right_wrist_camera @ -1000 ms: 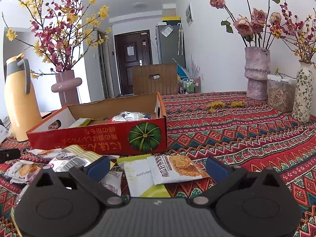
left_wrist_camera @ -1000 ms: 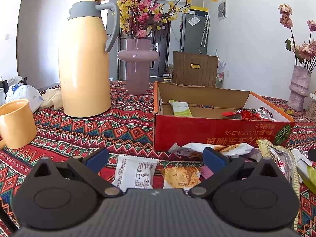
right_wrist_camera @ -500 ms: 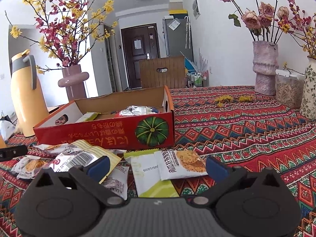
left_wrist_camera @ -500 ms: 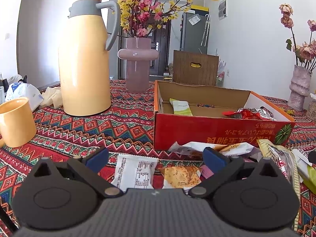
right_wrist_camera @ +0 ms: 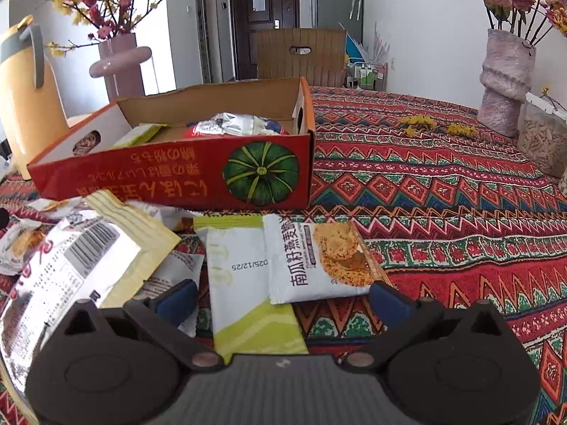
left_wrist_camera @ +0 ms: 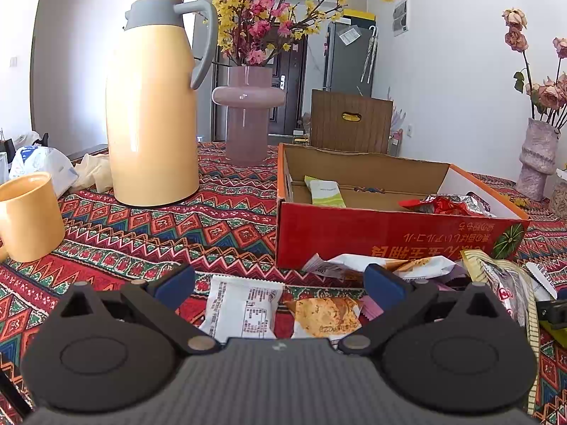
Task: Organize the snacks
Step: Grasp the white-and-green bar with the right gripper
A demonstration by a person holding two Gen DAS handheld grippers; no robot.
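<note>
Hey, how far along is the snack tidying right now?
Barely started. Two packets already lie in the red box. Both grippers are open and holding nothing; the right gripper is over the green-white packet. Several packets, including the white packet, still lie on the tablecloth.

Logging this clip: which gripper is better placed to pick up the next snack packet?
Right, probably. The right gripper is open and tilted down over the white-and-green packet. The left gripper, also open, faces the white packet more level.
</note>
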